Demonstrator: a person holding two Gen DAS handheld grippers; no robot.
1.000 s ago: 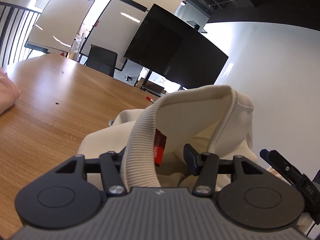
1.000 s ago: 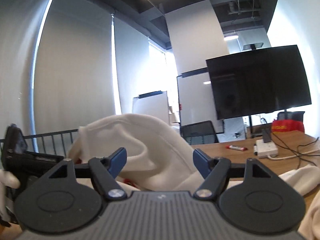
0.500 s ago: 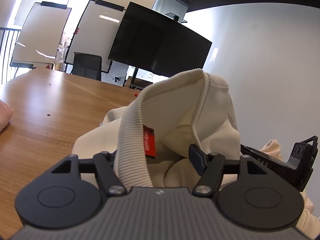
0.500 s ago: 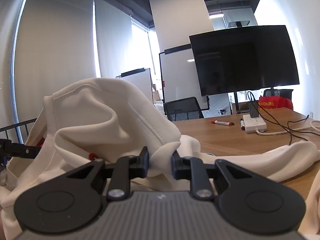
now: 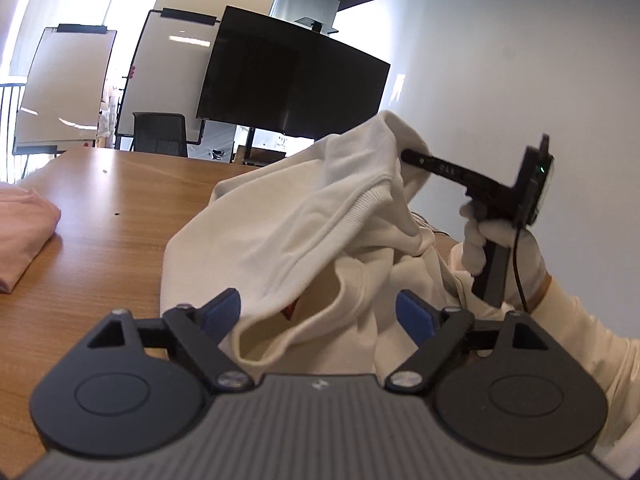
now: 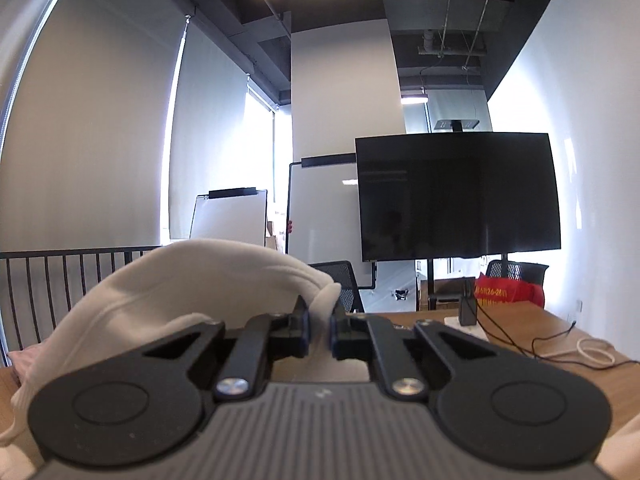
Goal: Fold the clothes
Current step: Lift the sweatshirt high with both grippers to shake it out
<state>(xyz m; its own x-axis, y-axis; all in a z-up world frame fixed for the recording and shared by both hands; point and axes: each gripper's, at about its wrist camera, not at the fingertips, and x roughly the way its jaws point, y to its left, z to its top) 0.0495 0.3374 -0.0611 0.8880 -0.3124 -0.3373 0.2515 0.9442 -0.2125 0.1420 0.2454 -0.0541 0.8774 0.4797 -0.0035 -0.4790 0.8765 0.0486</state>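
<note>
A cream sweatshirt (image 5: pixel 288 232) with ribbed edges hangs bunched above the wooden table (image 5: pixel 120 216). In the left wrist view my left gripper (image 5: pixel 320 312) has its jaws opening wide; loose folds of the cloth droop between the blue pads (image 5: pixel 224 308) without being pinched. To the right, a gloved hand (image 5: pixel 496 248) holds my right gripper (image 5: pixel 404 156), its tip buried in a raised fold. In the right wrist view my right gripper (image 6: pixel 319 330) is closing tight on a fold of the sweatshirt (image 6: pixel 208 280), which drapes off to the left.
A folded pink garment (image 5: pixel 24 232) lies at the table's left edge. A black screen (image 5: pixel 292 76), two whiteboards (image 5: pixel 60 88) and an office chair (image 5: pixel 160 134) stand beyond the far end. Cables and a white box (image 6: pixel 468 326) lie on the table at the right.
My left gripper let go of the ribbed collar and spread its jaws. My right gripper shut on a fold of the sweatshirt and lifted it up.
</note>
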